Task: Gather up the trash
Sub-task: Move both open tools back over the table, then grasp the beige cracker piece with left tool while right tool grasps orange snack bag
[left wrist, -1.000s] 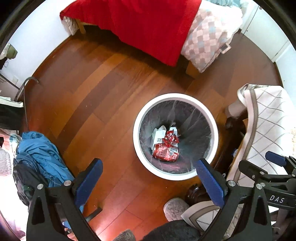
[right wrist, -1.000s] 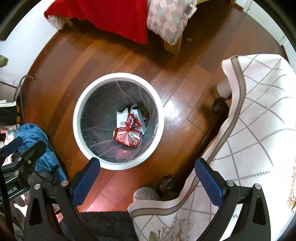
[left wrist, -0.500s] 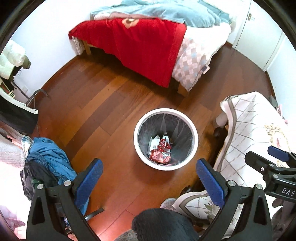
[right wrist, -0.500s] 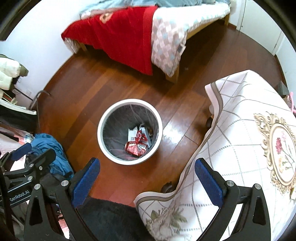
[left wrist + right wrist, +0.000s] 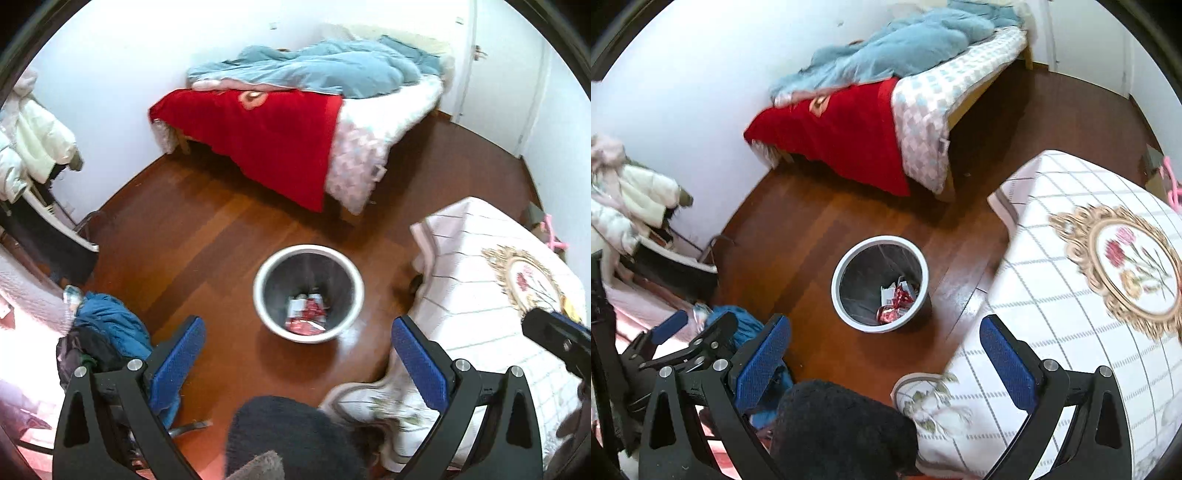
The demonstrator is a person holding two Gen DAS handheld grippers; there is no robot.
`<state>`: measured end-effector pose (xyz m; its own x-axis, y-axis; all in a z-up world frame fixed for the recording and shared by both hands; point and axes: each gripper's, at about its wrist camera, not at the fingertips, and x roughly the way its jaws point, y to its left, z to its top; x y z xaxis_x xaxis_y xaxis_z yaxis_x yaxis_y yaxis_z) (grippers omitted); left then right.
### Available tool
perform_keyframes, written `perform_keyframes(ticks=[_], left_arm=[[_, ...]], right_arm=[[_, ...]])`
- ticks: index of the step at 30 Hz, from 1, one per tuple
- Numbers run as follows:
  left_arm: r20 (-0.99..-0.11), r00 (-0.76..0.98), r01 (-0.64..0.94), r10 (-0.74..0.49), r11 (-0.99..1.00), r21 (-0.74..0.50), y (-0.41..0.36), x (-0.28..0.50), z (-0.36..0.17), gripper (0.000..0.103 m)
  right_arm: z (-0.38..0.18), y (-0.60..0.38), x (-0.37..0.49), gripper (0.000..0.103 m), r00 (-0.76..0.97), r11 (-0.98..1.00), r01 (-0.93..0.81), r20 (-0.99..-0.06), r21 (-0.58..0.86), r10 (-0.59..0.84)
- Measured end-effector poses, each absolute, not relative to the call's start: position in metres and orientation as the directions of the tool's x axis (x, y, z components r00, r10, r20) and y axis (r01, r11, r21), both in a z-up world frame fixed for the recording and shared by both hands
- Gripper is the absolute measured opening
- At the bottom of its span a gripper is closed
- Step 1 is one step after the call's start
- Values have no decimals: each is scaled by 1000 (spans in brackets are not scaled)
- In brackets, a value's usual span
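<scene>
Both grippers, left gripper [image 5: 295, 363] and right gripper [image 5: 884, 358], hang spread and empty above the bin [image 5: 308, 293]; scanning the floor [image 5: 207, 240] for stray trash seems wise.

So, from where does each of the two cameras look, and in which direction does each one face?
Left wrist: sits on the left gripper, high up, facing down at the trash bin and bed; its own open fingers and the right gripper's tip show.
Right wrist: sits on the right gripper, facing down at the bin and clothed table; its own open fingers and the left gripper show.
Shared: bin, bed, table.
</scene>
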<state>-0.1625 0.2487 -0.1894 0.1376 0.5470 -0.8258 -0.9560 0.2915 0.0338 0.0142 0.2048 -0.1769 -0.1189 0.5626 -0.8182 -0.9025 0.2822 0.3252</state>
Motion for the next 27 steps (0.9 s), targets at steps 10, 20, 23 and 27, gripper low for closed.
perform_keyframes(ticks=[10,20,23,27], left_arm=[[-890,182,-815,419,570,102,164,-5,-262,103],[-935,170,-685,310,720,113,110,149,-319,103],[-943,168,-674,289,732,104,110,188,-326,103],[-950,179,-666,256,742,74,110,227,-327,103]], right_arm=[[-203,39,137,103,43,585,-758,-873,288,486],[-258,-116,341,103,170,873,-427,-927,236,333],[-271,-122,396,103,186,900,-376,-933,222,308],[-292,-117,453,91,194,916,-337,-936,218,294]])
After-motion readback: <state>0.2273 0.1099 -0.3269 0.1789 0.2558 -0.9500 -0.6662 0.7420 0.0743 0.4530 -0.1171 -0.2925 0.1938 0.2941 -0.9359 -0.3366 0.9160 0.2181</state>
